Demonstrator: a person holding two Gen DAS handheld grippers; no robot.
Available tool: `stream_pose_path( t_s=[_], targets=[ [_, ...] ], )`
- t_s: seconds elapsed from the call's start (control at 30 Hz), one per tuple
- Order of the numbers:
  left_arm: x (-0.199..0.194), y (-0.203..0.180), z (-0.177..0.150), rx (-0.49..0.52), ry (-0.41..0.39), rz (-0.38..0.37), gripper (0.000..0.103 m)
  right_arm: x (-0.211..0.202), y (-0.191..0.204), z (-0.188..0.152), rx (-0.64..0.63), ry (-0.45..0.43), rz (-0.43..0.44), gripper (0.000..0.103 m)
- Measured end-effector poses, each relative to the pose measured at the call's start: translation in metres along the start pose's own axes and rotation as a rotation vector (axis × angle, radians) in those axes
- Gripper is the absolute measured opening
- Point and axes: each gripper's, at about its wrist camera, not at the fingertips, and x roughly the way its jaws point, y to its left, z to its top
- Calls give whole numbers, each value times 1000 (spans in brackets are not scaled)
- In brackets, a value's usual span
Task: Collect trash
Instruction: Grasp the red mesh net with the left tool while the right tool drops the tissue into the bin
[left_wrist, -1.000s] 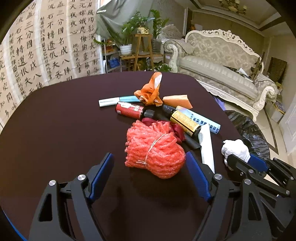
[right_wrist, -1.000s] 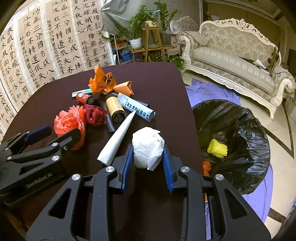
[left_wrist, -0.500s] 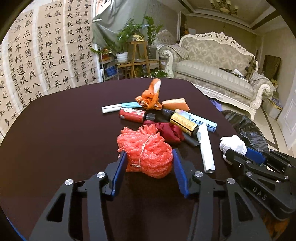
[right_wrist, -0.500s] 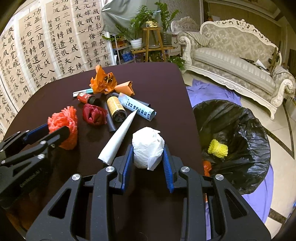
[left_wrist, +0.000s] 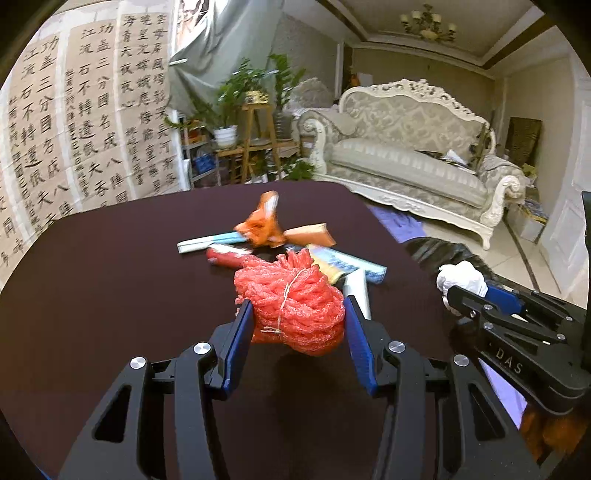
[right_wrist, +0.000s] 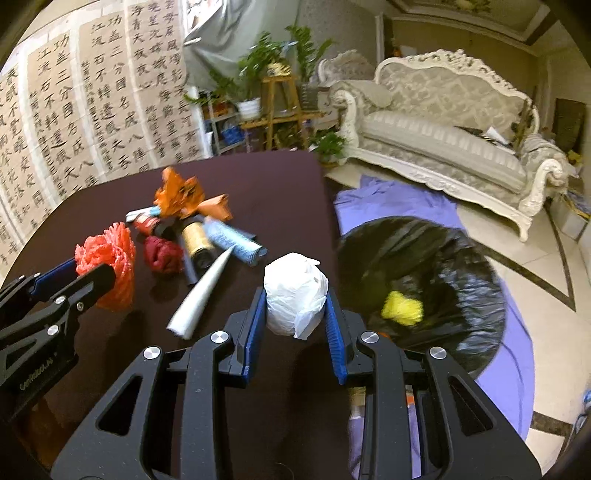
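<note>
table (left_wrist: 92, 295): dark, trash heaped near far right edge
left gripper (left_wrist: 295, 314): clamped on red mesh bundle (left_wrist: 295, 306), soft, squishy
right gripper (right_wrist: 295, 306): pinching white bag wad (right_wrist: 295, 291), light, grab mid-body

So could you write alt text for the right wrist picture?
A black two-finger right tool grips a crumpled white plastic bag above a dark brown table, beside a black-lined trash bin holding a yellow wad; more trash lies left.

Ornate cream sofa (right_wrist: 443, 144), potted plants (right_wrist: 255, 85) (perhaps on wooden stands), calligraphy sheets (left_wrist: 74, 122).
</note>
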Motion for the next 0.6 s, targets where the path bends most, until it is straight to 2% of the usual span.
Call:
stream_pose_path(
  t_s=[0.33, 0.6],
  targets=[
    [20, -62, 23, 97, -42, -97, 49, -4, -63, 6, 73, -39, -126, 30],
    [52, -101, 36, 158, -13, -119, 49, 5, -99, 16, 111, -65, -166, 30]
  ],
)
